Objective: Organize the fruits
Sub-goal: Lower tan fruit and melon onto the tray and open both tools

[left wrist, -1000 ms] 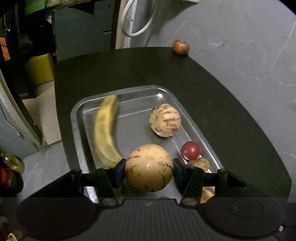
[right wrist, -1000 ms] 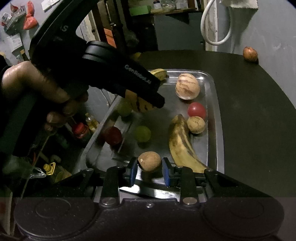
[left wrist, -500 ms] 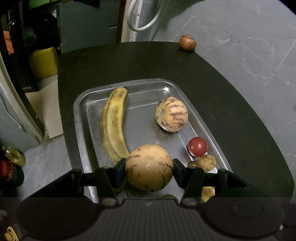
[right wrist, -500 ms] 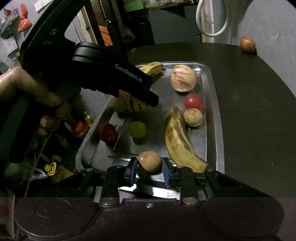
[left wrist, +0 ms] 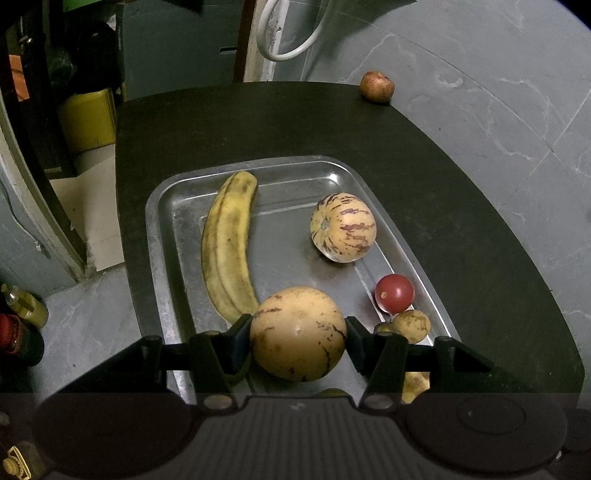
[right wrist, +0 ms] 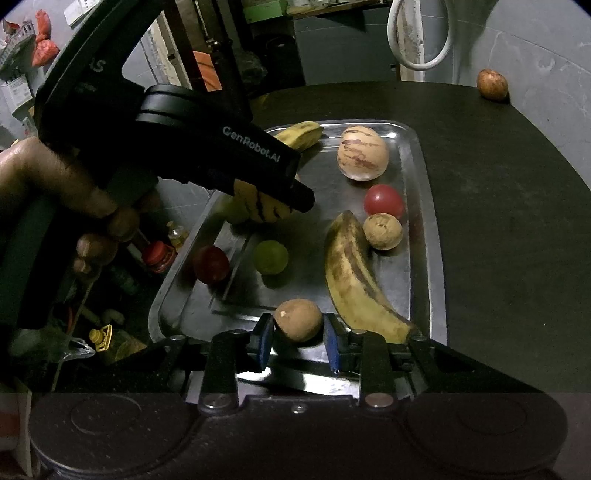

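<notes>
Left and right wrist views, one moment. My left gripper [left wrist: 298,332] is clamped on a pale round melon [left wrist: 297,333], held above the near end of the metal tray [left wrist: 162,236]. My right gripper [right wrist: 297,332] is closed on a small brown fruit [right wrist: 297,319] at the tray's near edge. The tray rests on a dark, matt, round-edged tabletop [left wrist: 461,206]. In the tray I see a long banana [left wrist: 229,247], a striped melon [left wrist: 342,227], a red tomato [left wrist: 394,292], a green fruit [right wrist: 270,256] and a second, spotted banana [right wrist: 354,277]. One reddish fruit [left wrist: 376,86] sits alone at the table's far edge, well apart from the tray. Beyond it stands a grey marbled wall [left wrist: 498,81] with a looped white hose [left wrist: 291,33]. Bottles [right wrist: 159,254] stand on the floor beside the table. A hand [right wrist: 55,195] grips the left tool's handle.
</notes>
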The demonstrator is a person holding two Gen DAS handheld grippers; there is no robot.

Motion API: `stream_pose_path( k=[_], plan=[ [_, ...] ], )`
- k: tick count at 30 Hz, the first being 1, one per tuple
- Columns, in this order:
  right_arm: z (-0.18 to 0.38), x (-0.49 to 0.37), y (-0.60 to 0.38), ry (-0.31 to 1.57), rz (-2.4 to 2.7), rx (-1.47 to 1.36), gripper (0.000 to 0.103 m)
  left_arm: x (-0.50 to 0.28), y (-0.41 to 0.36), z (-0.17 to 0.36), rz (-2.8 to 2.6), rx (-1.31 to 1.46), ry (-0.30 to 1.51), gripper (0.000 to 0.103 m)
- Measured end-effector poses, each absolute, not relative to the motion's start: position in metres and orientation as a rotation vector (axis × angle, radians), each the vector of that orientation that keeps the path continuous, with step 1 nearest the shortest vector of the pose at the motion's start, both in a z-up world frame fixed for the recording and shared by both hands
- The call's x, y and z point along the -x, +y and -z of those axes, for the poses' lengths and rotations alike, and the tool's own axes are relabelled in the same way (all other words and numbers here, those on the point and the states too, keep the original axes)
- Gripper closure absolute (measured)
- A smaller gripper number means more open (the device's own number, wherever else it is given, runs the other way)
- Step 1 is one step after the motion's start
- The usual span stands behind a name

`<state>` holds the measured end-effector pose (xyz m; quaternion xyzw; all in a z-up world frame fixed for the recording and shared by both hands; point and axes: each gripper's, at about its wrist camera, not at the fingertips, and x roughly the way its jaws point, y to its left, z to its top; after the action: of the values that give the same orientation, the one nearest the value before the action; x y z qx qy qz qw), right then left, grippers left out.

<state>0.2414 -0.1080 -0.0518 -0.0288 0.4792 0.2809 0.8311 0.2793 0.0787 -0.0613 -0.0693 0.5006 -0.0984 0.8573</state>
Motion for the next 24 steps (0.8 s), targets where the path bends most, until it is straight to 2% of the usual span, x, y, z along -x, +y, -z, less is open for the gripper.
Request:
stream_pose_path(
  k=[6, 13, 24],
  plan=[
    [0.0515, -0.243, -0.1091, 1.02, -0.594, 0.055, 0.069, -0.2792, 0.079, 0.0624, 0.208, 0.154, 1.05, 0.045],
    [0.0511, -0.2432, -0.1085, 1.027, -0.601, 0.054, 0.059, -0.2794, 0.0804, 0.0615, 0.208, 0.167, 1.051, 0.042],
    [0.0465, -0.2415, -0.1068, 1.026, -0.614, 0.041, 0.041, -0.2744, 0.0778, 0.0536, 0.207, 0.188, 1.053, 0.027]
  ],
)
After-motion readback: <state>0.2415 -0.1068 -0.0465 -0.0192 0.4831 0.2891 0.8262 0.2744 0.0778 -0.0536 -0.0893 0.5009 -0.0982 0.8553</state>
